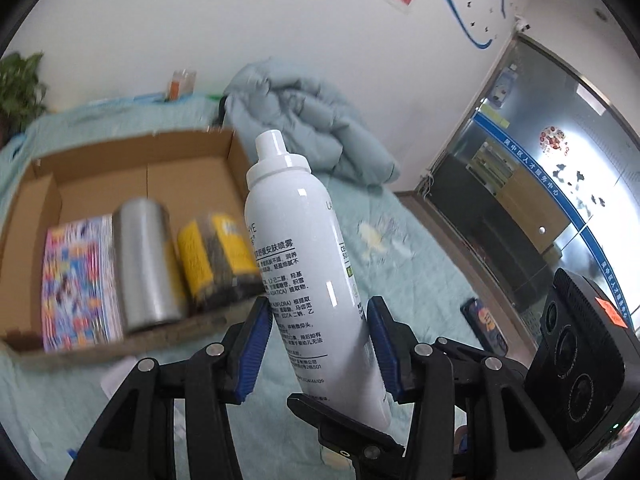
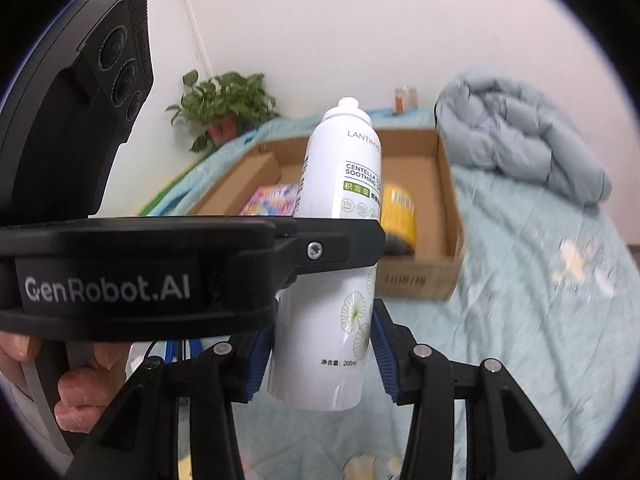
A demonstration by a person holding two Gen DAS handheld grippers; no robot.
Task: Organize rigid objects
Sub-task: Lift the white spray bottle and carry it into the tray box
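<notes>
1. At the far left, a cardboard box (image 1: pixel 132 184) is seen lying on the bed (image 1: pixel 420 264), well beyond the fingers; a colourful book (image 1: pixel 78 280), a silver can (image 1: pixel 146 264) and a yellow-labelled tin (image 1: pixel 216 256) are packed side by side along its near wall.
2. In the middle, a white spray bottle (image 1: pixel 308 272) is held above the bed, its long axis nearly upright, cap tilted slightly toward the box.
3. The left gripper (image 1: pixel 316 344) is clamped narrowly on the bottle's lower body, blue pads pressed against both sides.
4. The right gripper (image 2: pixel 320 356) is likewise closed on the bottle's lower part, just below the left one's fingers.
5. The box is judged to lie ahead and left of the bottle, so the left hand is taken as nearer; free floor remains beyond the packed row and to the tin's right.
</notes>
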